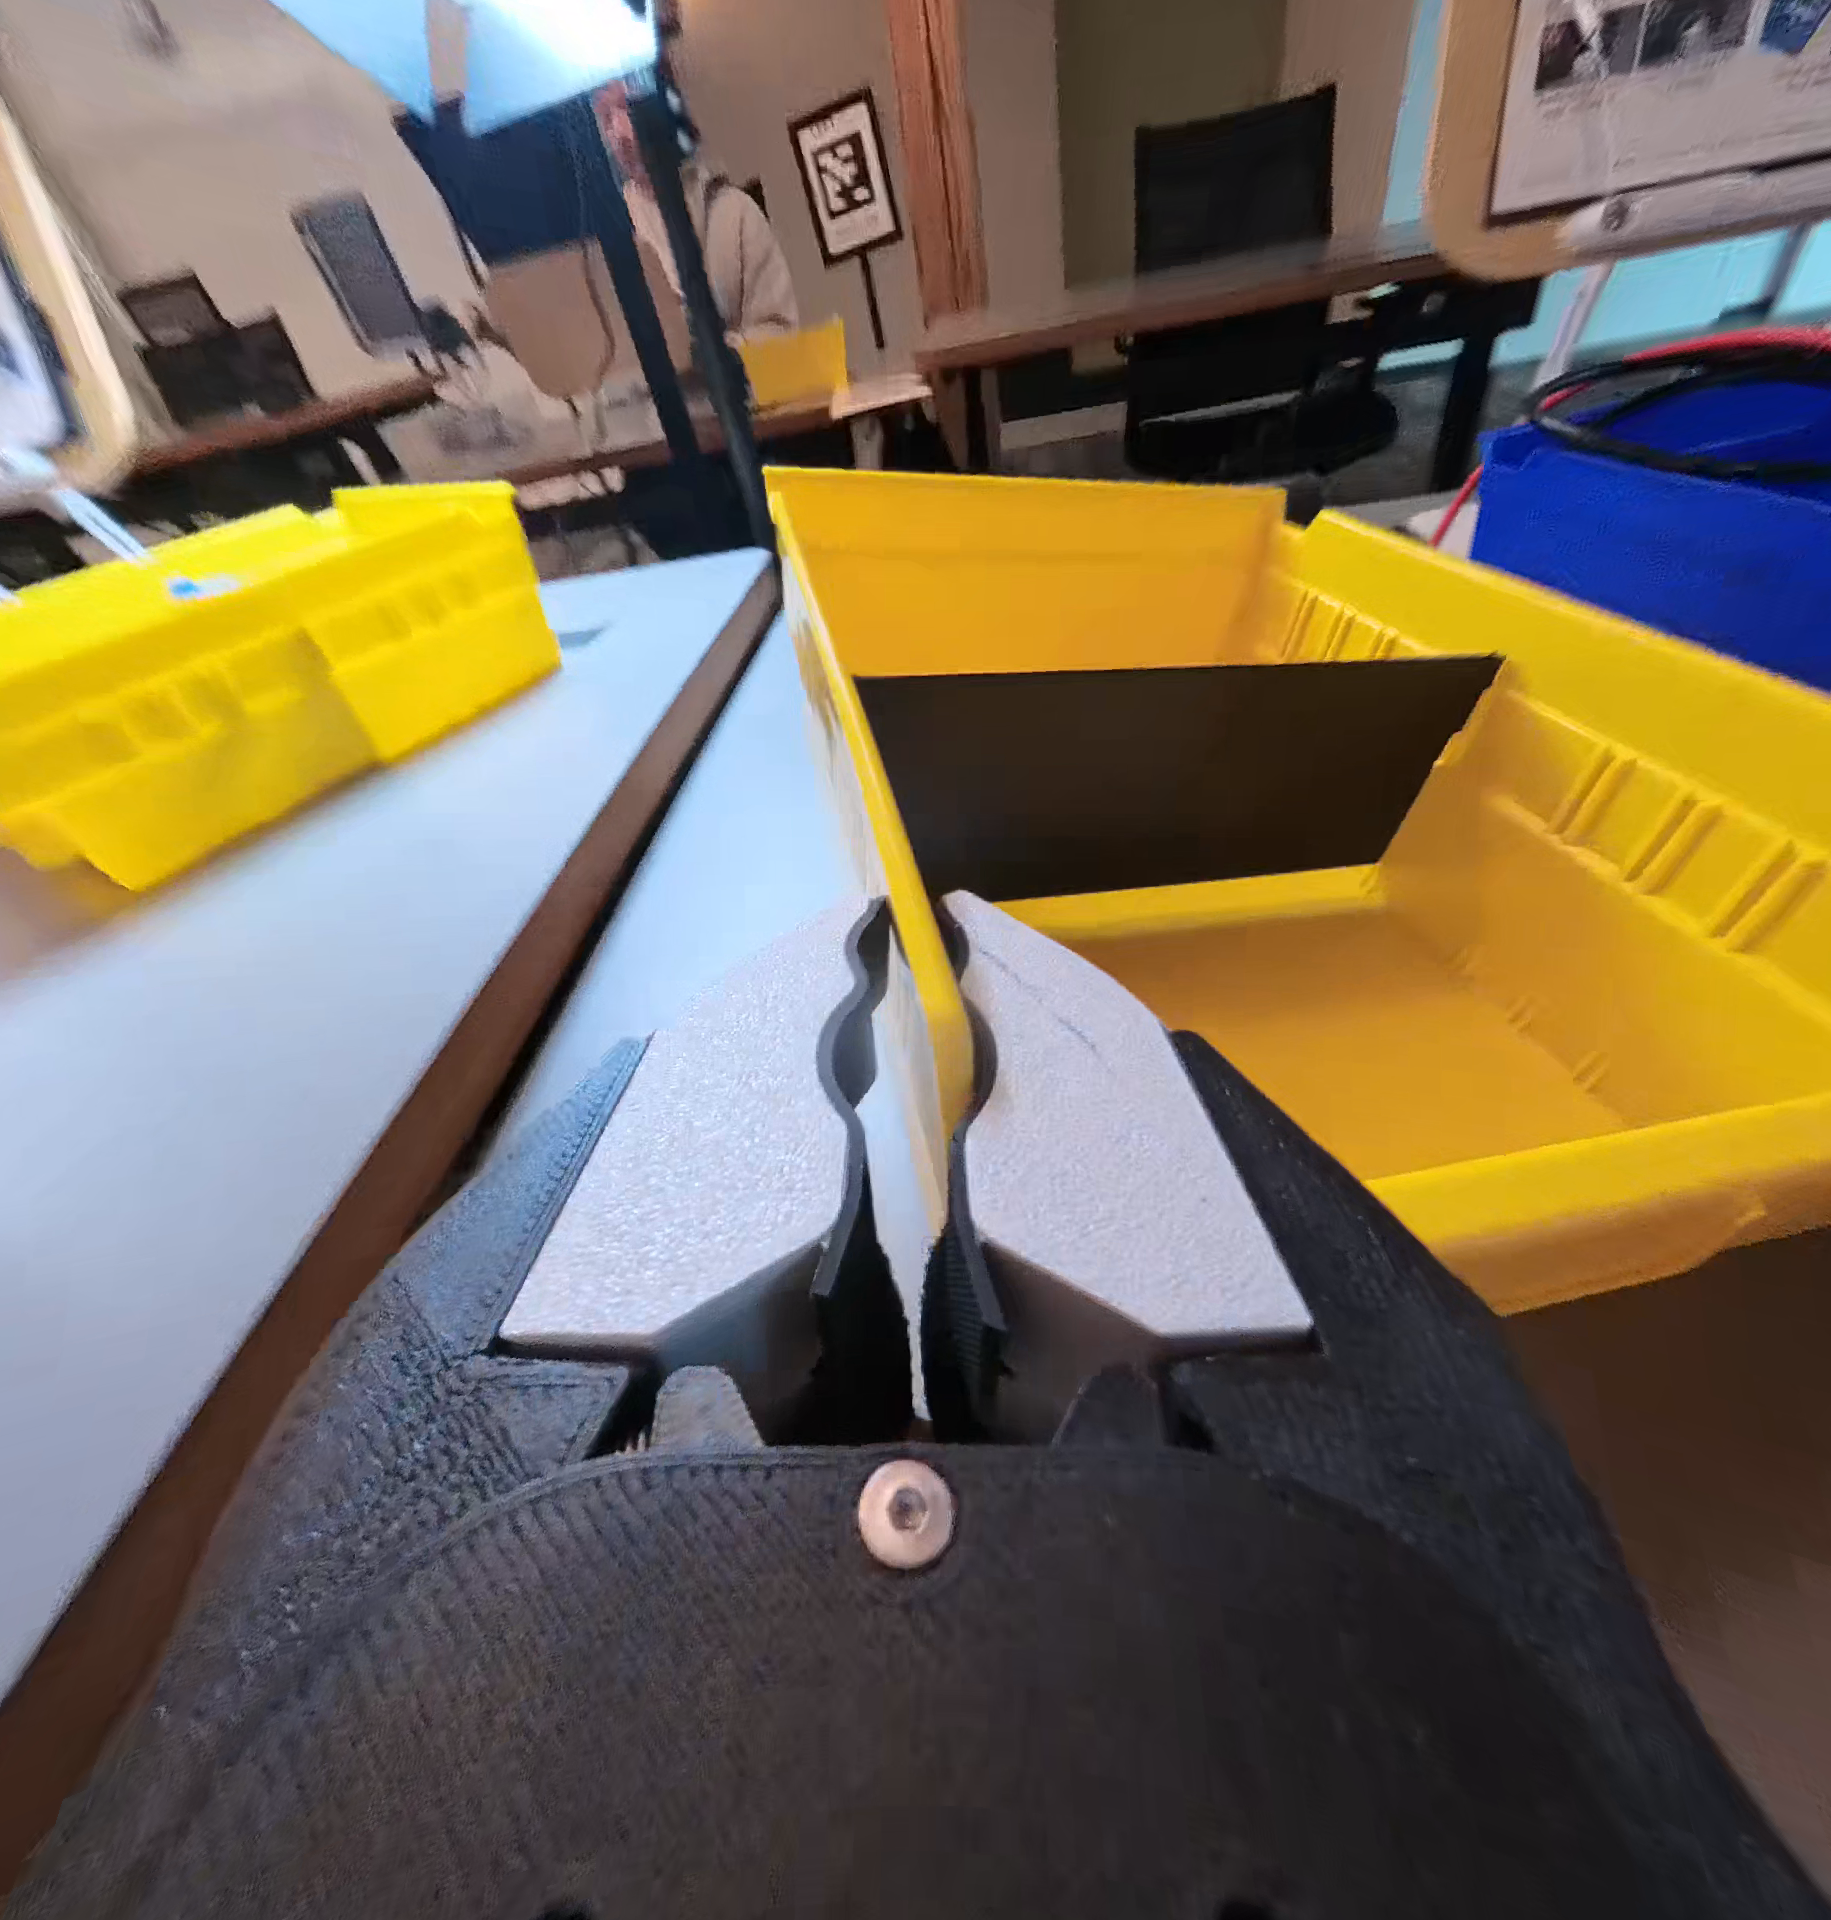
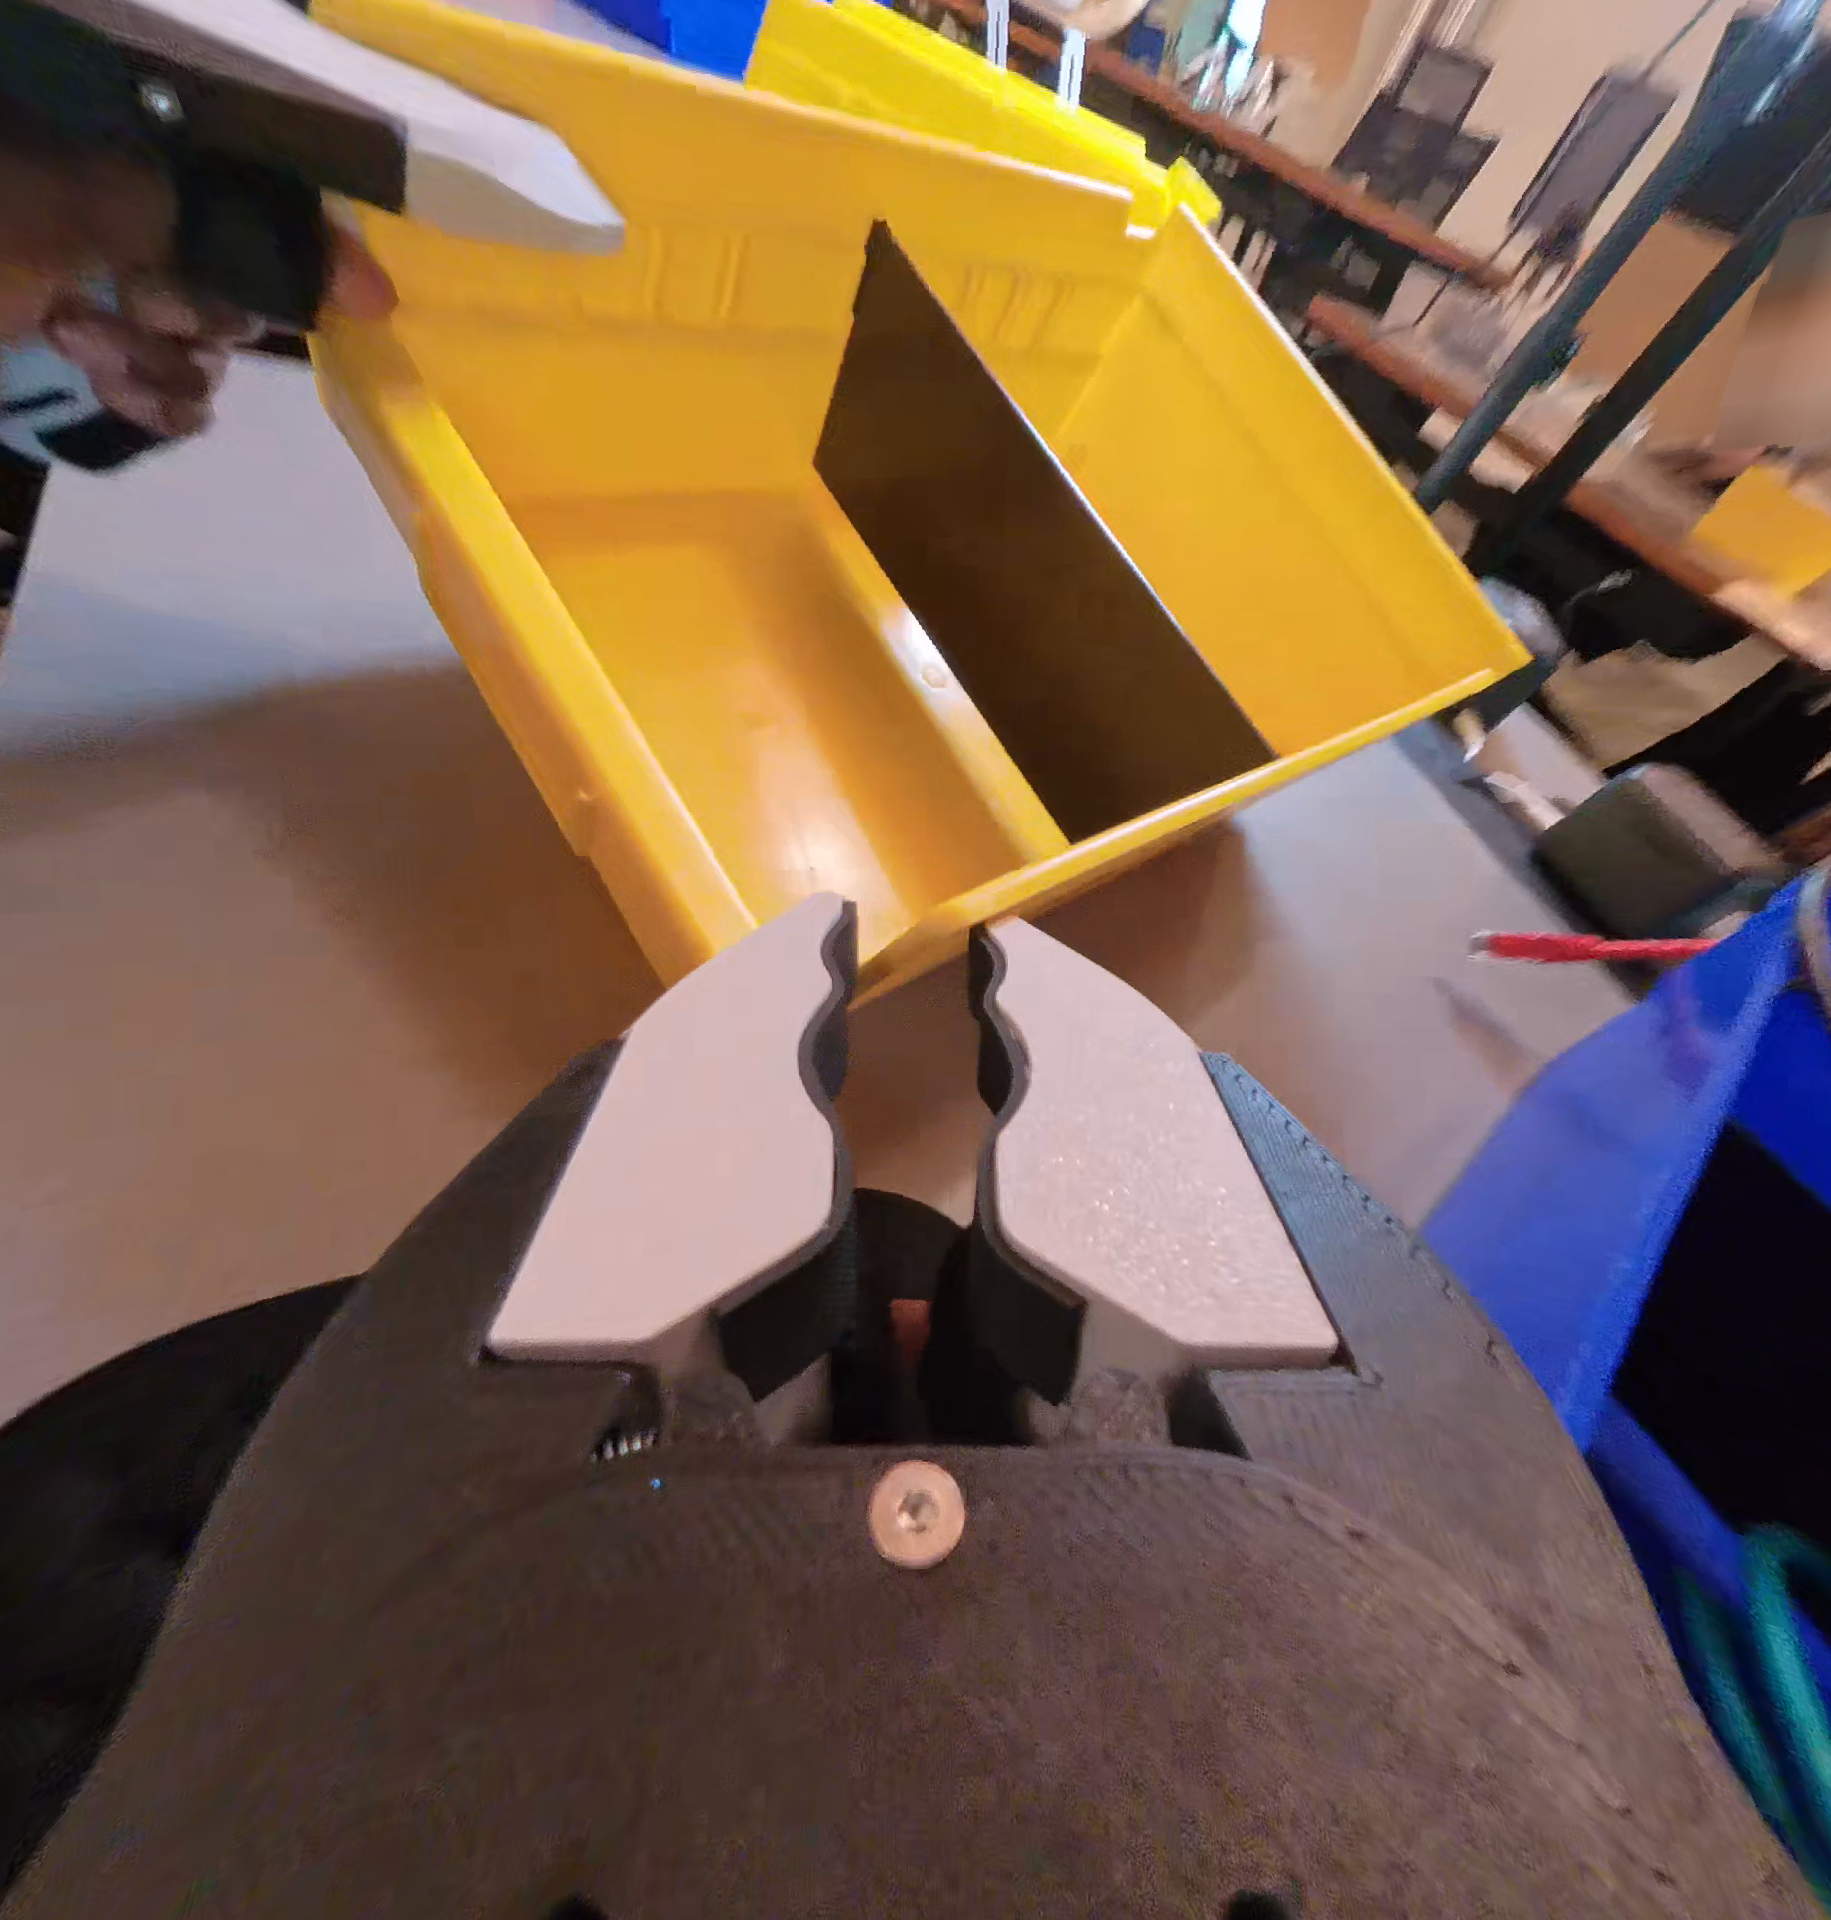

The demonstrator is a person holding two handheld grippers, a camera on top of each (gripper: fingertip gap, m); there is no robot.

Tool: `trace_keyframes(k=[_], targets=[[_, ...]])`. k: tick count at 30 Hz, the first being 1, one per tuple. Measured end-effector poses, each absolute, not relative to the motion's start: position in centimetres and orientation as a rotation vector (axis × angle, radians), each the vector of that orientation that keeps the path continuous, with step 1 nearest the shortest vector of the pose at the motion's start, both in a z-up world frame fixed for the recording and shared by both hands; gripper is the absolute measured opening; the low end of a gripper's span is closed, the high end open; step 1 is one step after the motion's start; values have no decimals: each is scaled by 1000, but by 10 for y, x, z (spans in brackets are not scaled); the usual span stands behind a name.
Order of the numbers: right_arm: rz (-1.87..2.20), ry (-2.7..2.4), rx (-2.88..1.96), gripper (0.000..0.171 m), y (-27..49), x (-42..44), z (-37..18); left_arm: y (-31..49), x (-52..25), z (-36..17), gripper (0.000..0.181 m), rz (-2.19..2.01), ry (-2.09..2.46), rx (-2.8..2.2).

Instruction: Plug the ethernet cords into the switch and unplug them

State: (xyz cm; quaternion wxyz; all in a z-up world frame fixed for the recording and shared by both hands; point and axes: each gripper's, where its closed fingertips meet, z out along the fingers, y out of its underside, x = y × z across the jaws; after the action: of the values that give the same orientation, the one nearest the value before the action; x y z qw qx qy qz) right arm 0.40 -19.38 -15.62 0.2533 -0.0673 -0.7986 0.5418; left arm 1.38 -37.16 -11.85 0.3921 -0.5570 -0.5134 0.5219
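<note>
A yellow bin [image 1: 1617,727] with a black divider [image 1: 1150,769] across its middle stands on the table; both compartments look empty. My left gripper [image 1: 916,914] is shut on the bin's left side wall, one finger inside and one outside. In the right wrist view the same bin [image 2: 1254,499] and divider [image 2: 1015,582] lie ahead, with the left gripper's finger [image 2: 537,208] on the far wall. My right gripper [image 2: 911,945] is open and empty, its tips just at the bin's near corner. No switch shows. A red cord end [image 2: 1586,948] lies on the table at the right.
A blue bin [image 1: 1669,561] with black and red cables stands at the right; it also shows in the right wrist view [image 2: 1669,1195], holding a teal cable [image 2: 1784,1662]. Other yellow bins [image 1: 246,665] sit on the left table [image 1: 267,1039]. A dark seam [image 1: 578,883] divides the tables. Across from one pair of fingers to the other is roughly 20 cm.
</note>
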Motion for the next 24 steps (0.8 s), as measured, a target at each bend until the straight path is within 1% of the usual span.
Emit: trace_keyframes(k=[3, 7, 11, 14, 19, 24], targets=[[1425, -2031, -102, 18, -185, 6, -136, -360, 21, -88, 7, 1453, -1235, -1377], [1474, -1803, -71, 18, -154, 11, -91, -330, 31, -40, 7, 1541, -1076, -1207], [1510, -1561, -87, 16, -100, 17, -40, -277, 39, 2, 7, 1564, -906, -985], [1493, -1402, -101, 14, -49, 26, -10, -227, 40, 19, 8, 1493, -804, -860], [1398, -1257, -221, 13, 43, 37, 12, -133, 21, 37, 9, 1308, -680, -897], [1283, -1173, -417, 12, 140, 43, 9, -25, -9, 46, 10, 1148, -549, -1048]])
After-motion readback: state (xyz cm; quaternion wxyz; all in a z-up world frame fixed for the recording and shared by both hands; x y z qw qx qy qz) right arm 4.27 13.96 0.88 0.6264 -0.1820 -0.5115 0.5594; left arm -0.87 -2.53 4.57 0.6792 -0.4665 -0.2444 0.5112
